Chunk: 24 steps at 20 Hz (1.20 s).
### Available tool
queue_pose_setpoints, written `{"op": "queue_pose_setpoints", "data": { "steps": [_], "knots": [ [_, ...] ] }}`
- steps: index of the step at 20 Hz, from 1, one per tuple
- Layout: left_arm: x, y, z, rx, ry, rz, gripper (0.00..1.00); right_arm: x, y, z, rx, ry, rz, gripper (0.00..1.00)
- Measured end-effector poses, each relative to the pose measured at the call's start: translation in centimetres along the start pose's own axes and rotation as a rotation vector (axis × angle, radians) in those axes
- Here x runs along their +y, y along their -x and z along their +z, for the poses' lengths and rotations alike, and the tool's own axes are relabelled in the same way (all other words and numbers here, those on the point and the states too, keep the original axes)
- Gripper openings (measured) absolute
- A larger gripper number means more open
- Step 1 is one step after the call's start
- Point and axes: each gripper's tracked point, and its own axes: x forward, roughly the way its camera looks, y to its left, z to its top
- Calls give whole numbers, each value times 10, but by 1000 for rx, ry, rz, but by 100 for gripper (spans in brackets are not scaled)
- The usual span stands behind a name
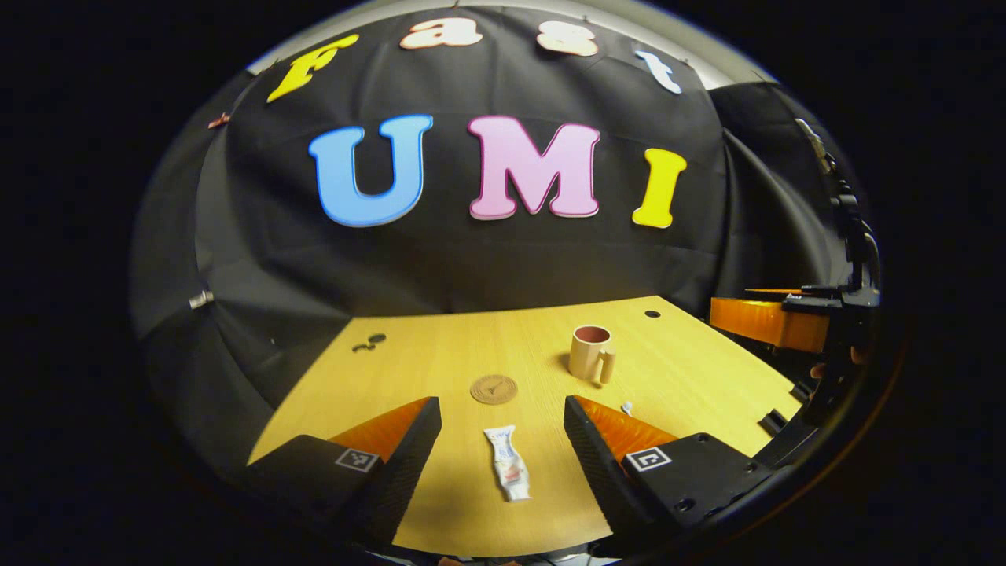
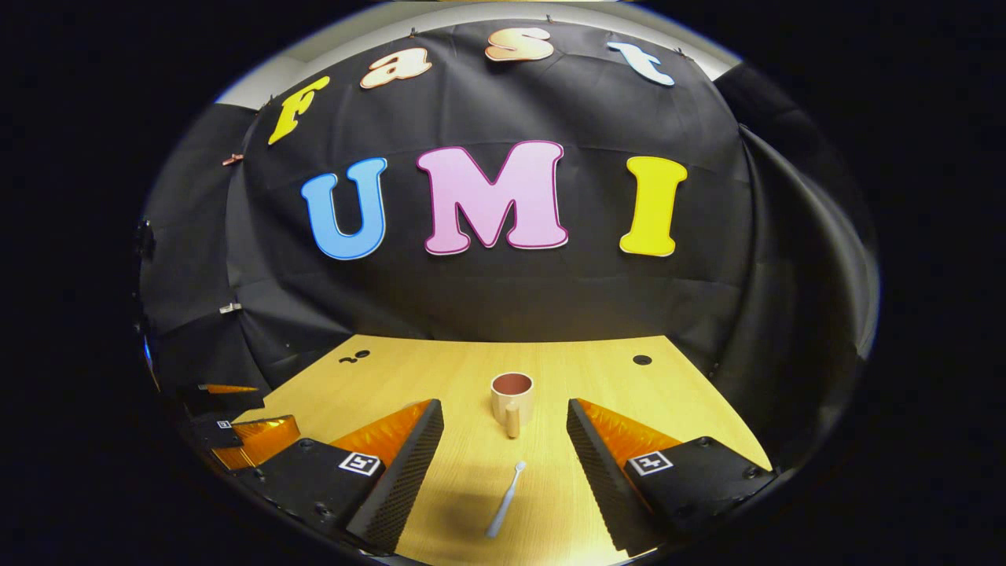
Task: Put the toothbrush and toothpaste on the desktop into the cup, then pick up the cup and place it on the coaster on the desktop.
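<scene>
In the left gripper view a white toothpaste tube lies flat on the wooden desktop, between the spread fingers of my left gripper, which is open above it. A round cork coaster lies just beyond the tube. A beige cup with its handle toward me stands farther right. In the right gripper view a white toothbrush lies between the fingers of my open right gripper, head pointing at the cup. The toothbrush head peeks out beside the left gripper's right finger.
The desktop ends at the black cloth wall behind. It has a round cable hole at the back right and small dark marks at the back left. The other gripper hovers at the right edge of the left gripper view.
</scene>
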Motion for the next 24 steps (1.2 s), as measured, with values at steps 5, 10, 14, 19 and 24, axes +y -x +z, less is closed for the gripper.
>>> {"op": "queue_pose_setpoints", "data": {
  "steps": [5,10,14,19,24],
  "knots": [
    [13,-43,-30,144,54,46,99,4,-26,1,13,19,44,98],
    [18,-85,-69,314,38,63,99,-3,-44,-5,39,50,72,98],
    [15,-113,-97,426,29,68,100,-26,-57,-15,57,27,55,98],
    [20,-144,-128,558,9,98,99,-52,-68,-42,119,-7,26,98],
    [22,-163,-154,680,24,117,97,-78,-73,-66,171,-40,-7,98]
  ]
}}
